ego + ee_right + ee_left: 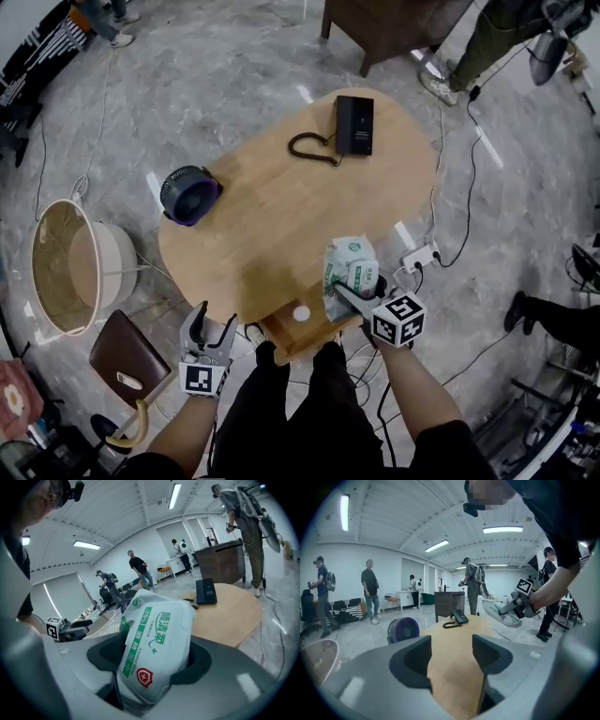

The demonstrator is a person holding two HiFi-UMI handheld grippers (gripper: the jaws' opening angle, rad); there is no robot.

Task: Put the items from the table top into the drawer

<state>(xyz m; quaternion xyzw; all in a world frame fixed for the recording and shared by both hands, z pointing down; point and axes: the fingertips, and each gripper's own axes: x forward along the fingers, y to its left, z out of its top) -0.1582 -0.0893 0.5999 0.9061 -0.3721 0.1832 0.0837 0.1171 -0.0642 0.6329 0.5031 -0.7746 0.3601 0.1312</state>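
An oval wooden worktop [272, 225] fills the middle of the head view, standing on a grey marbled floor with a person in dark trousers at its near edge. Under that near edge a wooden drawer [286, 339] stands pulled out, with a small white round object [301, 313] lying in it. A round purple fan [190, 195] sits on the worktop's left edge, and a black desk telephone [354, 124] with its coiled cord lies at the far end, well apart from the fan. The white-and-green pack of alcohol wipes [352, 267] is at the worktop's near right edge, just beside the open drawer. It is held by the right gripper [352, 286], and the left gripper view shows the pack [501, 613] lifted clear of the wood. In the right gripper view the pack [157, 639] is wedged between the two fingers, tilted, with its printed face towards the camera; the fingers are about half spread and press on its sides. The left gripper [215, 319] hangs off the worktop's near left edge, left of the drawer — its fingers [415, 660] are apart, with nothing between them but a view of bare wood.
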